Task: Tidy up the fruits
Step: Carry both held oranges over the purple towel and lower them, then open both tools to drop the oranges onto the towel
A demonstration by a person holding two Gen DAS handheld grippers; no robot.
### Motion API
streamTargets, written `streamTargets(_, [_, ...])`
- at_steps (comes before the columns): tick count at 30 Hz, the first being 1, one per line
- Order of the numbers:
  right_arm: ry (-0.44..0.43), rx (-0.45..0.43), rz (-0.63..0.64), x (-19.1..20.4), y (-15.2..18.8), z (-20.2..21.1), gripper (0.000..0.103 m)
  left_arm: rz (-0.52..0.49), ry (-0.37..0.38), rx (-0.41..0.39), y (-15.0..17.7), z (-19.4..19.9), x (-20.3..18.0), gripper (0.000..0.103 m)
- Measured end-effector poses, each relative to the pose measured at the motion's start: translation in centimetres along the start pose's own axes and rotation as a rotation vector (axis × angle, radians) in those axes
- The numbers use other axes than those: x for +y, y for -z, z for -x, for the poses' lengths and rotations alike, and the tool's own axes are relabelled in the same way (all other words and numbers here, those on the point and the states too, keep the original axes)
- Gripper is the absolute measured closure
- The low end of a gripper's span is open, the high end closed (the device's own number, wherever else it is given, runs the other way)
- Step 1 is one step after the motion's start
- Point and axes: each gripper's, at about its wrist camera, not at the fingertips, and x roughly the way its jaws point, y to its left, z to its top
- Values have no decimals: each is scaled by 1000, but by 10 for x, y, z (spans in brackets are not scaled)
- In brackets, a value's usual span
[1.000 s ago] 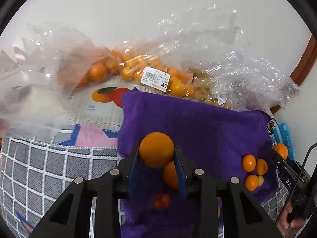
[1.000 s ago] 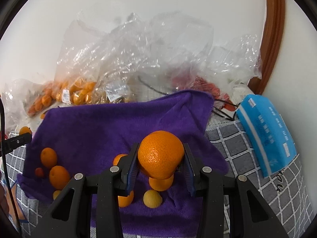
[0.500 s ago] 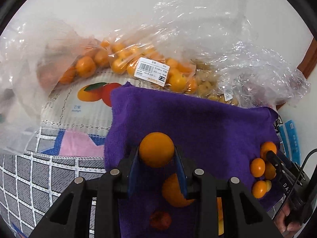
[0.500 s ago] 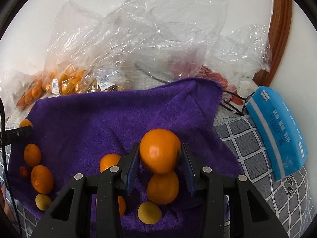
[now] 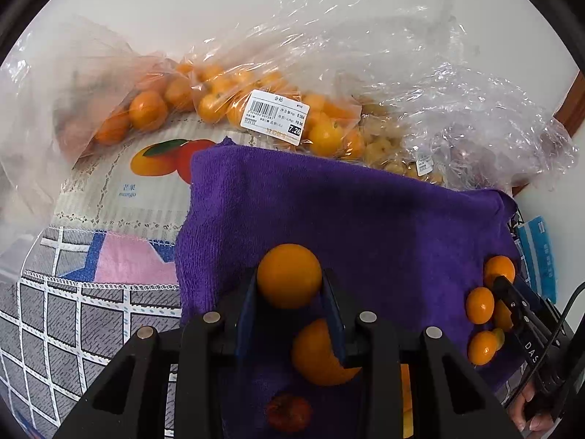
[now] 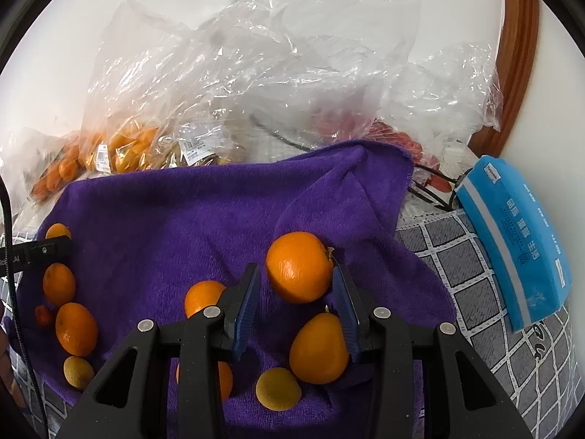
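I'm clamping a smooth orange (image 5: 289,275) in my left gripper (image 5: 289,285), pads squeezing its widest part, just above the purple towel (image 5: 365,219). My right gripper (image 6: 297,281) is bracketing a bigger tangerine (image 6: 299,266); I'm seeing a gap on its left side, so I can't tell if it's actually pinched. I'm expecting both fruits to be light, round and roll-prone, with soft skin that bruises, so I'm keeping pressure gentle and across the equator. Loose fruit is sitting in clusters on the towel. Behind it, clear plastic bags (image 5: 256,109) are holding small oranges, one carrying a price label (image 5: 275,117).
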Motion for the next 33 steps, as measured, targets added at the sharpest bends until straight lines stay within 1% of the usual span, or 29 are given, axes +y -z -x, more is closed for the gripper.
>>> streamTargets(3, [2, -2, -1, 0, -1, 1, 62, 5, -2, 10, 1, 1, 0, 69])
streamTargets(7, [-6, -4, -5, 0, -2, 7, 59, 15, 0, 6, 5, 11, -1, 63])
streamTargets(9, [-4, -15, -9, 1, -4, 15, 53, 17, 1, 2, 8, 18, -2, 60])
streamTargets(10, [1, -19, -7, 1, -4, 19, 48, 14, -1, -2, 11, 23, -3, 59])
streamTargets(13, [11, -30, -5, 2, -2, 33, 46, 18, -5, -23, 16, 40, -3, 54])
streamTargets(16, [6, -35, -8, 2, 1, 52, 41, 15, -5, -55, 27, 63, -4, 46])
streamTargets(18, [-7, -26, -11, 4, 4, 68, 40, 5, -12, -83, 35, 79, -8, 40])
streamTargets(23, [-11, -33, -13, 9, 13, 108, 40, -22, -16, -131, 60, 119, -14, 31])
streamTargets(25, [-17, -39, -19, 9, 17, 125, 40, -40, 9, -137, 71, 137, -18, 29])
streamTargets(26, [-18, -44, -20, 10, 21, 137, 40, -44, 12, -145, 77, 146, -20, 26])
streamTargets(30, [-2, -53, 5, 12, 32, 169, 40, -40, 0, -206, 101, 182, -25, 18])
streamTargets(33, [-1, -53, -7, 9, 44, 191, 40, -50, -7, -240, 118, 201, -29, 13])
